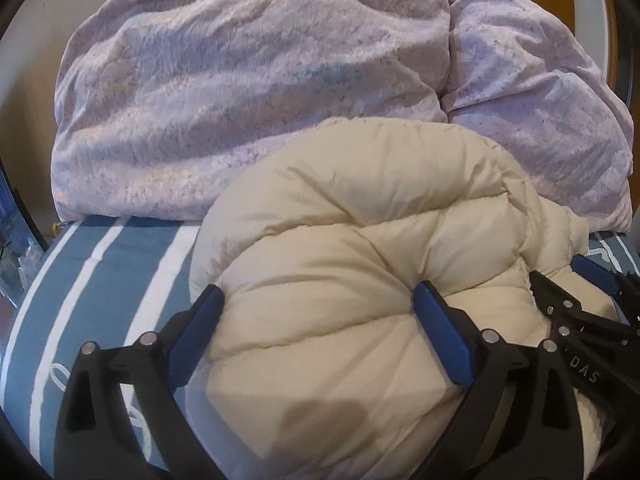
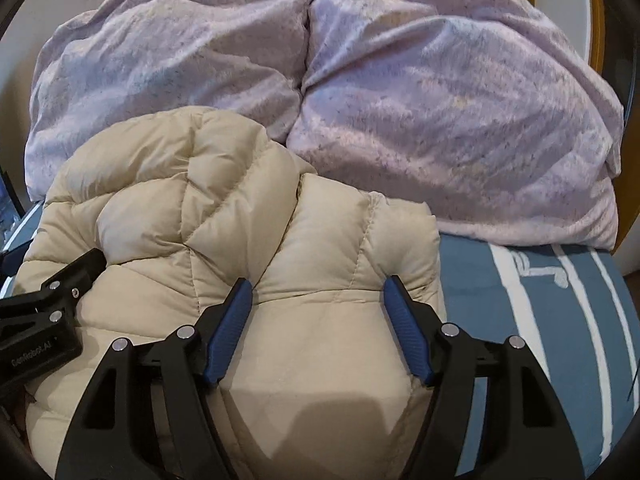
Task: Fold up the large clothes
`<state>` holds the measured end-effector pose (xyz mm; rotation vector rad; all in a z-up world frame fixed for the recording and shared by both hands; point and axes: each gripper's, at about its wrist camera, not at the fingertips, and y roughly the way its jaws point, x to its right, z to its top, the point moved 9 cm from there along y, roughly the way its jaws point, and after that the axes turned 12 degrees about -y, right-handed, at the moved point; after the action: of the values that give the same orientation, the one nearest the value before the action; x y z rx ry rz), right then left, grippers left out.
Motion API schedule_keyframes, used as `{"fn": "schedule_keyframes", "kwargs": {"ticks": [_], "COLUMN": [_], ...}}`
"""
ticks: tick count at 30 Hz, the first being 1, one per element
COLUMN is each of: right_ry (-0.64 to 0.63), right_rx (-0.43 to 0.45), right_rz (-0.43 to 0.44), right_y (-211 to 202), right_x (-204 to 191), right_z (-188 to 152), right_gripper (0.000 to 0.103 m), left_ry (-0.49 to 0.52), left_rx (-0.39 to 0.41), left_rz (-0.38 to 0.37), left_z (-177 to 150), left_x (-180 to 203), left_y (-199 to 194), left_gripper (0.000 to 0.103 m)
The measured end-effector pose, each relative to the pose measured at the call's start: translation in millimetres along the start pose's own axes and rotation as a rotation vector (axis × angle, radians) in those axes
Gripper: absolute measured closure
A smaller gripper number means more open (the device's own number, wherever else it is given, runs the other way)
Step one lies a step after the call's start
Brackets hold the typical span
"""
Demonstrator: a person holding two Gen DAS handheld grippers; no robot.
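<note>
Both grippers are straddling the bundled cream puffer jacket [image 1: 360,240] lying on the striped bed sheet [image 1: 104,264]: left gripper [image 1: 318,300] standing wide, right gripper [image 2: 318,292] narrower, pads apparently resting without clamping, lilac duvet [image 2: 400,100] ahead.

Cream quilted jacket [image 1: 360,248], lilac speckled duvet [image 1: 224,92], blue sheet [image 1: 100,280] with white stripes, blue-padded black tongs [image 2: 316,292].

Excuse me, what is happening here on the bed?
A person with two handheld grippers is folding a cream puffer jacket on a blue striped sheet, in front of a lilac duvet. The left gripper and right gripper both straddle the bundled jacket, jaws wide.
</note>
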<state>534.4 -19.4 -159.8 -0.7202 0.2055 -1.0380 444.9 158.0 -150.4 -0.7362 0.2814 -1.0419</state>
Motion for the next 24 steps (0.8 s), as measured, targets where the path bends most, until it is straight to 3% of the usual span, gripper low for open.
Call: {"fn": "schedule_keyframes", "kwargs": {"ticks": [24], "right_ry": [0.063], "right_rx": [-0.021], "right_rz": [0.039], "right_y": [17], "right_x": [7], "right_z": [-4], "right_gripper": [0.028], "left_ry": [-0.009], "left_rx": [-0.033], "left_rz": [-0.018], "left_z": [-8], "left_x": [-1], "left_y": [23], "left_gripper": [0.002]}}
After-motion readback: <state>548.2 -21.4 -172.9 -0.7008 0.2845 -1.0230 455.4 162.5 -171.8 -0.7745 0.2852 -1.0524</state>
